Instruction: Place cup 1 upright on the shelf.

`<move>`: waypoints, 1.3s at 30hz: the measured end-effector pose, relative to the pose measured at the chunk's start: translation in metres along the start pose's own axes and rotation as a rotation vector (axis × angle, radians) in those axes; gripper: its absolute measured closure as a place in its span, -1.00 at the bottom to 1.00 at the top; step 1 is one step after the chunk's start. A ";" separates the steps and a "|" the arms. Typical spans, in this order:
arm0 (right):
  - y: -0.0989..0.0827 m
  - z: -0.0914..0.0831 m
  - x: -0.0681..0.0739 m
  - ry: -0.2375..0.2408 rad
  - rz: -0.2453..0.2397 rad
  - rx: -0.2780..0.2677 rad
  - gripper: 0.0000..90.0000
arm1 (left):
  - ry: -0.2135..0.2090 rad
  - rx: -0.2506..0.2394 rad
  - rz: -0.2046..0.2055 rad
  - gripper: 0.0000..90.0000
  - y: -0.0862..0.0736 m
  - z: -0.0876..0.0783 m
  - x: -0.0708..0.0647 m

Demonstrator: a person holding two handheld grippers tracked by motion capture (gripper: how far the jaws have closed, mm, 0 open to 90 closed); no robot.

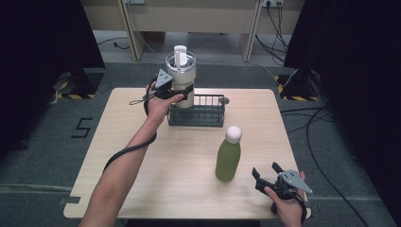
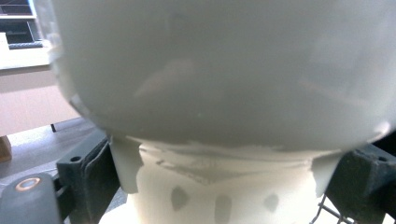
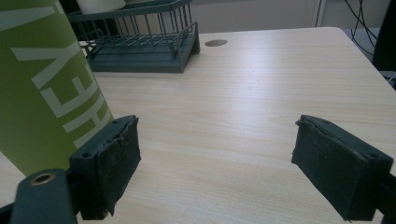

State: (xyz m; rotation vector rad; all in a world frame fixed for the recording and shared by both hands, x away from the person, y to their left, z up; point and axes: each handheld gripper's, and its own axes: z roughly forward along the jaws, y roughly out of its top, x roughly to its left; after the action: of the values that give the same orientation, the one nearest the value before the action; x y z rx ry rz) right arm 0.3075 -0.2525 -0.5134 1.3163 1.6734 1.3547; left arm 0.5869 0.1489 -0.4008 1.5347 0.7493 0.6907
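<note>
Your left gripper (image 1: 182, 92) clamps the cream tumbler (image 1: 181, 78) at the wire rack (image 1: 198, 113); your right gripper (image 1: 269, 175) rests spread wide beside the green bottle (image 1: 228, 158).

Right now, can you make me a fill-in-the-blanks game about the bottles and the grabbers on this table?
1. The left gripper is shut on the cream tumbler with a clear ____.
2. The green metal bottle has a ____ cap.
3. The right gripper has its jaws ____.
4. The tumbler is at the dark wire ____.

Missing words: lid; white; open; rack
</note>
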 end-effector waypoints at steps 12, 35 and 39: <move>0.000 0.000 0.001 0.004 0.002 0.003 -0.67 | -0.006 -0.009 0.001 -0.79 0.001 -0.001 -0.004; -0.001 0.001 0.001 0.007 0.000 0.008 -0.67 | 0.017 0.054 -0.010 -0.79 -0.026 0.002 -0.001; -0.001 0.001 0.002 0.009 0.000 0.009 -0.67 | 0.019 0.065 -0.012 -0.79 -0.031 0.002 0.000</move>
State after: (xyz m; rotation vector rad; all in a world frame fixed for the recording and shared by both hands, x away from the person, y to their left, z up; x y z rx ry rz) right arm 0.3079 -0.2504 -0.5148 1.3165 1.6877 1.3566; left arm 0.5864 0.1498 -0.4323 1.5836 0.8019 0.6785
